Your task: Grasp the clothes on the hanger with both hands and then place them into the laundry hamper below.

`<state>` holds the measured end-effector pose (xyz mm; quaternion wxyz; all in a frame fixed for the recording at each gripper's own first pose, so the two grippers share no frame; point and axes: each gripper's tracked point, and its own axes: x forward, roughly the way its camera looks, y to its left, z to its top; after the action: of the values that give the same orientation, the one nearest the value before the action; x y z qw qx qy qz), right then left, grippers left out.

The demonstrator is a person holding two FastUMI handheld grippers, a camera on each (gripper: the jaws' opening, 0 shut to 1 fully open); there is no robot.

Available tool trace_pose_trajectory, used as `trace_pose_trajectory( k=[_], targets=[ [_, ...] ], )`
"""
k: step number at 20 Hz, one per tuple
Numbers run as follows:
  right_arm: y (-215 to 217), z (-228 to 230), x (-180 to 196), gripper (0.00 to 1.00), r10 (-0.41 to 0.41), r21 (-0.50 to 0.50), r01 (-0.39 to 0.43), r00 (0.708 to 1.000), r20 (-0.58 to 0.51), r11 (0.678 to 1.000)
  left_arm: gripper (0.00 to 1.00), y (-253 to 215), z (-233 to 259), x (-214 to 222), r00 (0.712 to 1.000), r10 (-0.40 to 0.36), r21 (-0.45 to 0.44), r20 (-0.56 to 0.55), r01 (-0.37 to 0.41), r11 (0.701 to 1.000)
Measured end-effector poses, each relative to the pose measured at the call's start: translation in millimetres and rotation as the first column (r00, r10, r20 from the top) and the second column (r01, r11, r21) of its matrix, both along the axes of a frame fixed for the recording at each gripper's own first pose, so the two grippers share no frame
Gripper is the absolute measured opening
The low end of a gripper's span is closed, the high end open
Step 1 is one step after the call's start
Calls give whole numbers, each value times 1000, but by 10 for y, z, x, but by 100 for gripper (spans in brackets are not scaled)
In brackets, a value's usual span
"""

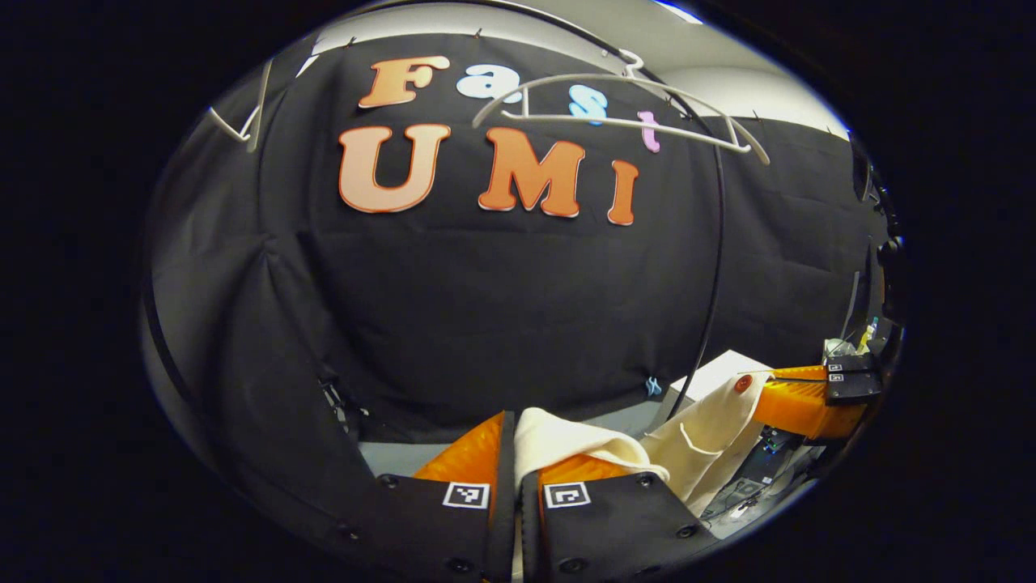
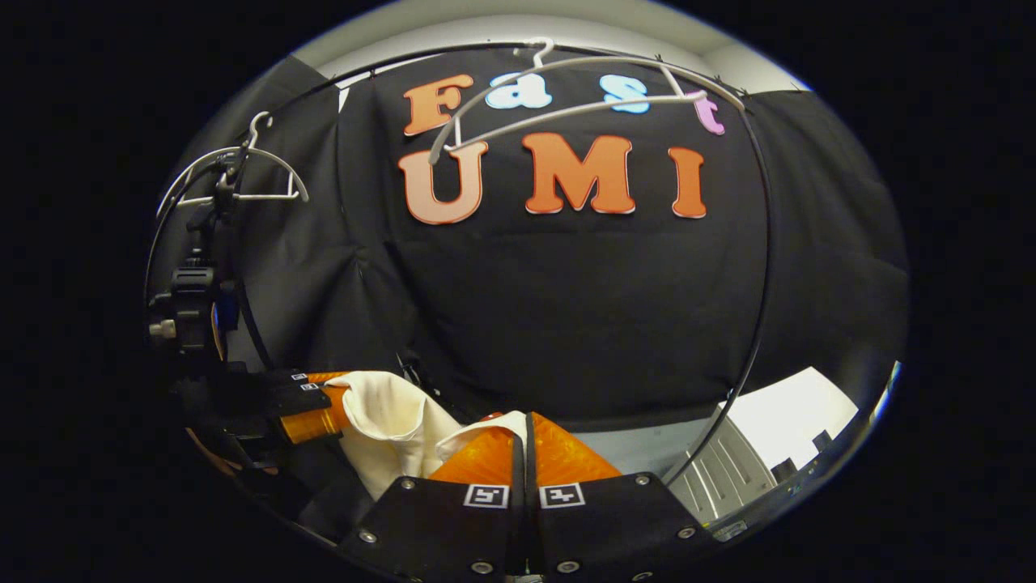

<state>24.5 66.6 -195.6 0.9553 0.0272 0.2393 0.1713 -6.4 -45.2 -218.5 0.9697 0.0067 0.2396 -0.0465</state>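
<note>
A cream garment hangs slack between my two grippers. In the left gripper view my left gripper is shut on a fold of it, and the cloth runs right to the right gripper, which pinches its far end. In the right gripper view my right gripper is shut on the cream garment, which stretches left to the left gripper. A bare white hanger hangs overhead on the rail; it is the white hanger in the right gripper view too.
A second empty hanger hangs at the left of the rail, beside a black camera mount. A thin black hoop curves down the right side. A white slatted piece stands at the lower right, with grey floor beneath.
</note>
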Motion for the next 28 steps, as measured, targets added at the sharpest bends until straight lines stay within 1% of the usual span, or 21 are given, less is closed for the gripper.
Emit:
trace_pose_trajectory(
  k=[3, 4, 6, 9, 14, 15, 16, 17, 18, 19, 20, 21, 22, 23, 24, 26, 28],
  targets=[
    [-13, -259, -93, 1, 0, -16, -1, 998, -63, 1000, 11, -39, -244, -30, 998, -11, -9, -61, 10, 1000],
    [-5, -332, -118, 2, 2, -28, -4, 997, -79, 1000, 10, -36, -317, -36, 997, -9, -13, -78, 8, 1000],
    [39, -474, -159, 3, 10, -37, -14, 994, -113, 999, 12, -25, -452, -44, 993, 2, -26, -117, -5, 1000],
    [83, -566, -184, 3, 15, -44, -21, 991, -134, 999, 12, -30, -569, -88, 988, 24, -58, -152, -33, 998],
    [55, -740, -278, 6, 15, -59, -27, 982, -188, 998, 14, 21, -747, -238, 974, 16, -32, -226, -24, 999],
    [31, -785, -285, 7, 9, -73, -24, 979, -203, 997, 27, 28, -816, -282, 969, 15, -29, -249, -22, 999],
    [12, -834, -302, 11, 6, -85, -25, 976, -218, 996, 29, 49, -880, -316, 962, 18, -21, -274, -25, 999],
    [-15, -876, -341, 10, 2, -106, -28, 970, -244, 994, 37, 77, -941, -333, 956, 22, -15, -294, -28, 1000],
    [-29, -996, -390, 32, 0, -121, -33, 965, -263, 992, 42, 82, -1009, -373, 948, 23, -18, -318, -30, 999],
    [-49, -1058, -437, 37, -2, -133, -38, 959, -284, 990, 47, 96, -1070, -423, 939, 29, -22, -342, -39, 999],
    [-40, -1068, -452, 45, -1, -123, -35, 959, -283, 992, 51, 104, -1092, -455, 934, 33, -28, -356, -46, 999],
    [-47, -1066, -450, 48, -6, -118, -29, 960, -279, 993, 63, 125, -1086, -458, 934, 37, -29, -354, -51, 998],
    [-65, -1029, -444, 54, -10, -122, -24, 962, -274, 992, 70, 175, -1079, -444, 936, 43, -20, -348, -53, 998],
    [-89, -999, -408, 57, -19, -130, -16, 964, -266, 991, 80, 192, -1067, -431, 939, 43, -11, -340, -50, 999],
    [-113, -974, -382, 63, -33, -132, -1, 965, -258, 991, 82, 179, -1038, -427, 943, 44, -4, -329, -48, 999],
    [-142, -969, -386, 69, -48, -120, 18, 965, -258, 993, 82, 163, -969, -405, 949, 40, -8, -313, -45, 999],
    [-150, -983, -404, 71, -52, -118, 21, 964, -261, 993, 82, 161, -916, -407, 954, 36, -6, -296, -39, 999]
  ],
)
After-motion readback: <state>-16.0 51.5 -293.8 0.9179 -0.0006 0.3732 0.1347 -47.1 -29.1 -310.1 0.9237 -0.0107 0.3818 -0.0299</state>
